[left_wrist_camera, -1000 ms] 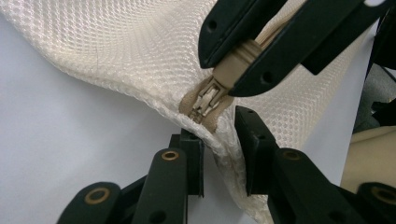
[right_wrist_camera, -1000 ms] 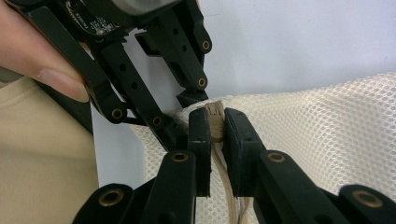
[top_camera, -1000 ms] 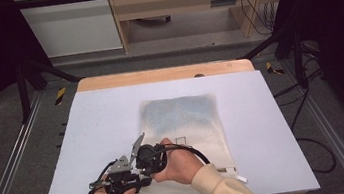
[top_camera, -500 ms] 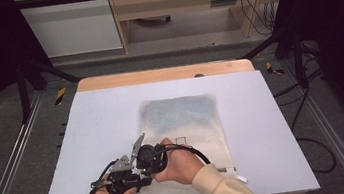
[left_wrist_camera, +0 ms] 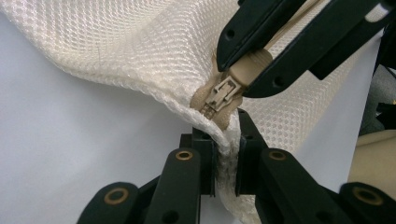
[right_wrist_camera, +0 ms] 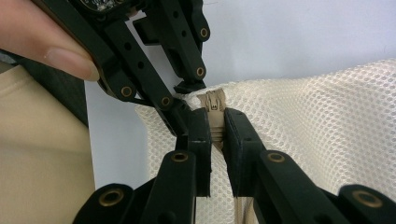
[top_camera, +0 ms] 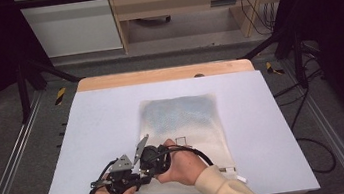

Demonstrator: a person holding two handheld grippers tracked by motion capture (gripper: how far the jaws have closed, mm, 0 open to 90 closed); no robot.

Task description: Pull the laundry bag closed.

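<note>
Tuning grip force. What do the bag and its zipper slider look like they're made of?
Mesh bag: cream open-weave fabric, likely synthetic; honeycomb holes show and it drapes softly. Zipper slider: beige, matte, moulded look, probably plastic or painted metal. Left gripper clamps the bag corner; right gripper clamps the zipper tape.

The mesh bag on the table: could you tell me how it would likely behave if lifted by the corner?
The mesh bag would likely flop: its corner already bends and sags where the left tool pinches it. Its open netting suggests it is light. The right tool clamps the zipper tab, so the fabric probably bunches rather than slides.
</note>
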